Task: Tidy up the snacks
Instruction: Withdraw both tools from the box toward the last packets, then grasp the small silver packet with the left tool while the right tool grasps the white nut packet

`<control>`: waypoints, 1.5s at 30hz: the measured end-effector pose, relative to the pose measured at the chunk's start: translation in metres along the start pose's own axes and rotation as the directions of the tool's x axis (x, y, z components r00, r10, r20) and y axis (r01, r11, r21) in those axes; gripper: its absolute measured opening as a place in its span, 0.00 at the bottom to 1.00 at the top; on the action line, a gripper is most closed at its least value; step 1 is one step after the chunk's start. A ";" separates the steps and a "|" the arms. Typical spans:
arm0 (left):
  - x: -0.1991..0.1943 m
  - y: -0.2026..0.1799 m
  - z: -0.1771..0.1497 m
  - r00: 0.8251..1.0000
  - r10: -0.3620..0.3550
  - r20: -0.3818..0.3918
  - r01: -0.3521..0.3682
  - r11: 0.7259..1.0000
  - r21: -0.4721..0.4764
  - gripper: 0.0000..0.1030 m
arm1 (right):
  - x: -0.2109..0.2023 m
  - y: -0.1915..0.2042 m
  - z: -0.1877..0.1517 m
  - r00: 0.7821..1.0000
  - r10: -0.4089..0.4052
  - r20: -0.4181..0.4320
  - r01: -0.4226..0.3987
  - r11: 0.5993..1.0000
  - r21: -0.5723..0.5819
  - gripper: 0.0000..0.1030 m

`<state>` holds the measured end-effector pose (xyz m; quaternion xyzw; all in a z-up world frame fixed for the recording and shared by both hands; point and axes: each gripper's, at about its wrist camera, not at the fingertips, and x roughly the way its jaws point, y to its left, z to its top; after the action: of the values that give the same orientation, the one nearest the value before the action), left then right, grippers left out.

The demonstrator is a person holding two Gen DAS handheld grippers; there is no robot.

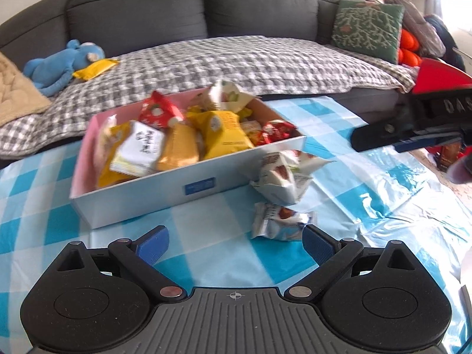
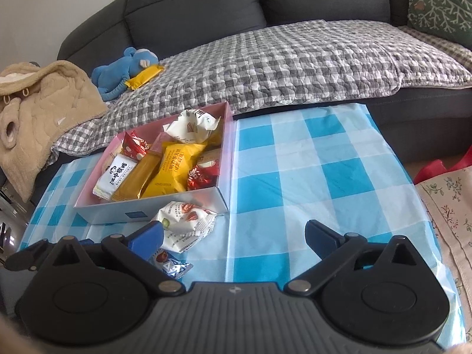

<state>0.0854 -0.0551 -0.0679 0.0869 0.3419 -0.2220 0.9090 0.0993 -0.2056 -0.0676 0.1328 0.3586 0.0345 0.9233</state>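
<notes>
Where a blue and white checked tablecloth (image 2: pixel 309 159) covers a low table, a shallow box (image 2: pixel 153 211) with a pink inside and pale grey outer walls sits toward the left, full of wrapped snacks. Among them a white packet (image 2: pixel 113 177) bears large dark Chinese characters, a yellow packet (image 2: pixel 172 165) has smaller Chinese print, and a red wrapper (image 2: pixel 202 177) carries white patterning. A small blue label (image 2: pixel 135 215) on the box's near wall is too small to read. Two more white snack packets lie outside, just in front of the box: one crumpled packet (image 2: pixel 184 224) printed with nuts, and a smaller one (image 1: pixel 278 221) nearer the camera.

Nothing sits between the wide-apart blue fingers of the left gripper (image 1: pixel 236 243); its right finger is just beside the smaller packet. Equally wide and empty is the right gripper (image 2: pixel 234 237), whose left finger overlaps the crumpled packet's edge; contact cannot be judged. In the left view its black body shows the letters "DAS".

Behind stand a dark grey sofa (image 2: pixel 194 8), a grey checked blanket (image 2: pixel 295 67) and a blue soft toy (image 2: pixel 124 70).
</notes>
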 end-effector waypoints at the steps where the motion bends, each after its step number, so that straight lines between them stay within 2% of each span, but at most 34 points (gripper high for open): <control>1: 0.002 -0.005 0.000 1.000 -0.008 0.003 0.008 1.000 0.018 0.95 | 0.001 0.001 0.000 1.000 0.005 -0.002 -0.005 1.000 0.003 0.99; 6: 0.014 -0.025 0.001 0.999 -0.044 0.006 0.044 0.995 0.086 0.95 | 0.011 0.012 0.001 0.999 0.028 -0.020 -0.028 0.999 -0.019 0.99; 11: 0.023 -0.032 -0.001 0.998 -0.070 0.009 0.069 0.992 0.102 0.93 | 0.021 0.024 0.001 0.995 0.085 -0.052 -0.088 0.995 -0.047 0.99; 13: 0.027 -0.031 -0.001 0.997 -0.076 0.009 0.074 0.993 0.087 0.88 | 0.028 0.026 0.002 0.991 0.114 -0.068 -0.116 0.993 -0.029 0.99; 15: 0.030 -0.029 -0.001 0.997 -0.074 0.004 0.074 0.995 0.071 0.80 | 0.034 0.027 0.002 0.988 0.130 -0.081 -0.131 0.991 -0.005 0.99; 17: 0.033 -0.027 -0.002 0.997 -0.073 -0.004 0.073 0.996 0.056 0.66 | 0.040 0.026 0.003 0.985 0.141 -0.094 -0.139 0.990 0.028 0.99; 24: 0.030 -0.021 -0.003 0.998 -0.061 0.013 0.061 0.997 0.038 0.41 | 0.056 0.022 0.001 0.978 0.161 -0.131 -0.147 0.983 0.111 0.93; 29: 0.027 -0.019 -0.001 0.998 -0.064 0.007 0.064 0.998 0.018 0.38 | 0.063 0.020 -0.001 0.976 0.159 -0.148 -0.138 0.980 0.146 0.80; 31: 0.026 -0.020 -0.001 0.998 -0.064 0.000 0.064 0.998 0.025 0.37 | 0.065 0.019 -0.001 0.975 0.165 -0.146 -0.142 0.977 0.159 0.72; 32: 0.026 -0.019 0.000 0.998 -0.064 -0.004 0.064 0.998 0.026 0.37 | 0.065 0.018 -0.001 0.974 0.170 -0.147 -0.146 0.976 0.163 0.62; 33: 0.026 -0.019 0.000 0.998 -0.066 -0.008 0.066 0.998 0.024 0.36 | 0.065 0.018 -0.001 0.972 0.179 -0.150 -0.154 0.974 0.169 0.60; 45: 0.021 -0.012 0.006 0.997 -0.078 -0.027 0.078 0.997 -0.002 0.34 | 0.063 0.018 0.002 0.972 0.166 -0.165 -0.136 0.974 0.180 0.52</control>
<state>0.0979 -0.0747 -0.0774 0.0761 0.3572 -0.2557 0.8951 0.1479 -0.1786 -0.1022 0.2333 0.4305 0.0863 0.8676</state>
